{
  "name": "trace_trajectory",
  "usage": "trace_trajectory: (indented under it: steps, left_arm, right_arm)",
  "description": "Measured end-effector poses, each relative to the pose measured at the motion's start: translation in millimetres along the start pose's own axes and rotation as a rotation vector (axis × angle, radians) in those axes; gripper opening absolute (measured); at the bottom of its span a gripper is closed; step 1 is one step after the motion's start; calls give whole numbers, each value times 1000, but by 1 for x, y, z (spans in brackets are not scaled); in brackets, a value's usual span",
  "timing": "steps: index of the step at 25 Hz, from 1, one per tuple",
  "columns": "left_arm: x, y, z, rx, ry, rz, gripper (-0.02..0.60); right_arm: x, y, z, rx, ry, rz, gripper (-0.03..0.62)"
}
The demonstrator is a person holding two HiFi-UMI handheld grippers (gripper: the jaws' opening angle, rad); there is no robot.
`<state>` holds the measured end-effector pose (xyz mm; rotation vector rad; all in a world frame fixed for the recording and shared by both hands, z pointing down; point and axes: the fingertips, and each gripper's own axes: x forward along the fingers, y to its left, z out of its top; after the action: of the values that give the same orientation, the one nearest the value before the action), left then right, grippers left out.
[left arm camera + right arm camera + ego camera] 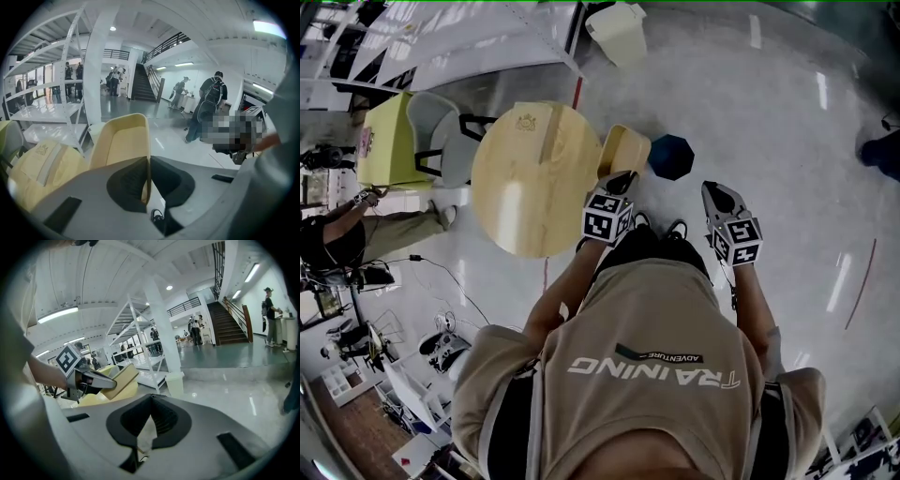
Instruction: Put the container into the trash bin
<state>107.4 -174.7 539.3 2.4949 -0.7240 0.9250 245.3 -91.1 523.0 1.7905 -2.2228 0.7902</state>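
A tan, open-topped container (624, 150) hangs in the air beside the round wooden table (525, 178). My left gripper (622, 180) is shut on its thin side wall. In the left gripper view the container (121, 140) stands on edge, its wall pinched between the jaws of the left gripper (147, 157). My right gripper (713, 192) is to the right, apart from the container, shut and holding nothing. From the right gripper (152, 397) I see the left gripper (96, 379) with the container (120, 375). A cream trash bin (619, 33) stands on the floor further ahead, and shows as the trash bin (174, 383) by a white pillar.
A dark blue octagonal stool (672, 157) sits on the floor just beyond the container. A yellow chair (392, 141) stands left of the table. White shelving (140, 348) rises behind the bin. A person (206, 110) and others stand far off near the stairs (143, 84).
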Motion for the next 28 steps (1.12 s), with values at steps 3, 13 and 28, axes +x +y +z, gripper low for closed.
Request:
trace_trajectory:
  steps: [3, 13, 28]
  left_arm:
    - [7, 4, 4, 12, 6, -11, 18]
    - [33, 19, 34, 43, -10, -108, 18]
    - [106, 28, 25, 62, 97, -191, 20]
  right_arm:
    - [2, -6, -1, 17, -9, -22, -3]
    - [9, -8, 12, 35, 1, -121, -3]
    - [62, -31, 17, 7, 63, -184, -3]
